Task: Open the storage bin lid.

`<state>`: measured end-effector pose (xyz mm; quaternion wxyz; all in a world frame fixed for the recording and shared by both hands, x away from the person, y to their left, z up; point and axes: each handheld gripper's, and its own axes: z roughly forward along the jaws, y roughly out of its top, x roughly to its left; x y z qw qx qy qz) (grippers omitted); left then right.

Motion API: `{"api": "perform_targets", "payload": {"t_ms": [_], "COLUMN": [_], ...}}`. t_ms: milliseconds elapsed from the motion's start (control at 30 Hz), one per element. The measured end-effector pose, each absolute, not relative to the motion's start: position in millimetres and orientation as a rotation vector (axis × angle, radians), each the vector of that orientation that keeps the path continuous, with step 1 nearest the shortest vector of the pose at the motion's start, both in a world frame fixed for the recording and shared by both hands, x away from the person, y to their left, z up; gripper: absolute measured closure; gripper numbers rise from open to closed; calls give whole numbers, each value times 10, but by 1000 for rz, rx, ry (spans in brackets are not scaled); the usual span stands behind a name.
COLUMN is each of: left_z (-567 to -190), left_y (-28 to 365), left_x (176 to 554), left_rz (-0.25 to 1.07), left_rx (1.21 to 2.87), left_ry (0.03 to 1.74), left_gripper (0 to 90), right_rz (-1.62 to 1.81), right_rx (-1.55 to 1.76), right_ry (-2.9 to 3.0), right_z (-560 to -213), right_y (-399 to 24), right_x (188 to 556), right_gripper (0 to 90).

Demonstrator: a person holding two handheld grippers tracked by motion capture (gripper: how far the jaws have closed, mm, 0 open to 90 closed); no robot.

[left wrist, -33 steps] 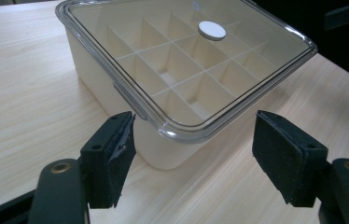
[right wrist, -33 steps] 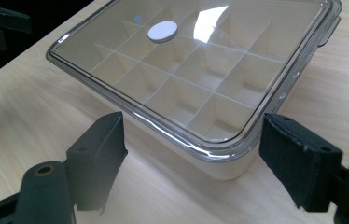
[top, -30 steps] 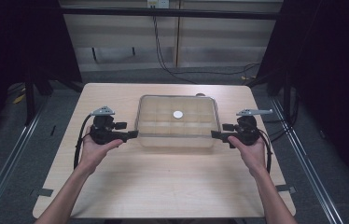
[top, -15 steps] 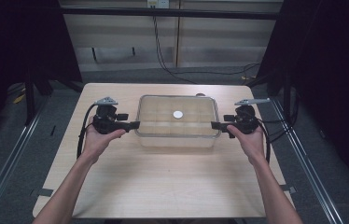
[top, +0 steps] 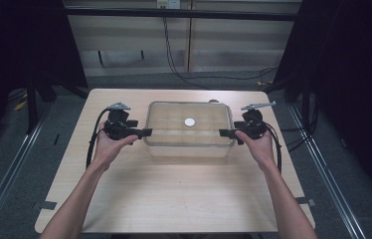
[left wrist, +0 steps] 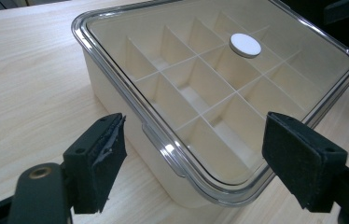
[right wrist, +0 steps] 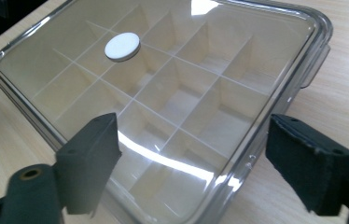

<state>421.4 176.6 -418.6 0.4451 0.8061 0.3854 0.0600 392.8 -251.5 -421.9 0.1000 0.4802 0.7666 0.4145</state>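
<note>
A cream box [top: 189, 148] with inner dividers and a clear lid [top: 164, 124] stands at the table's middle. A white round disc [top: 189, 122] sits at the lid's centre. My left gripper [top: 145, 133] is at the box's left end, open. In the left gripper view its jaws stand wide on either side of the lid's rim [left wrist: 163, 144] and a small tab [left wrist: 156, 142], without touching. My right gripper [top: 224, 133] is at the box's right end, open. In the right gripper view its jaws straddle the lid's edge [right wrist: 238, 182], and the disc [right wrist: 122, 46] lies beyond.
The light wooden table [top: 174, 199] has bare room in front of the box. Metal rails [top: 10, 164] run along the floor on both sides. Cables [top: 174, 59] hang behind the table's far edge.
Both hands have moved the grippers forward along the box's ends, away from the person, and slightly inward toward the lid. The box has not moved.
</note>
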Motion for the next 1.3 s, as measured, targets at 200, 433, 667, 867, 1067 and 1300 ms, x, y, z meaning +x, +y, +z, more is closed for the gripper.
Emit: {"api": "perform_targets", "payload": {"t_ms": [200,433,667,867,1067,1300], "left_z": [-4276,-4348,-4402,-4461,-4455,-4502], "left_y": [1754,1702,1623,1574,1535,1516], "left_x": [4242,4281,4295,4302,4319,4359], "left_rz": [134,93,85,50,55,5], "left_rx": [2012,2000,2029,2034,2048,2015], "left_ry": [984,987,980,972,966,988], "left_gripper": [195,191,182,186,168,150], "right_rz": [1207,1209,1234,1223,1228,1223], "right_rx": [1446,1473,1480,1487,1504,1521], "right_ry": [2272,2259,2264,2292,2287,2281], "right_z": [-4296,-4361,-4400,-4441,-4486,-4498], "right_y": [-2499,-2556,-2534,-2533,-2479,-2452], "right_x": [3978,4020,4026,4043,4066,4102], "right_gripper": [159,166,126,136,113,95]}}
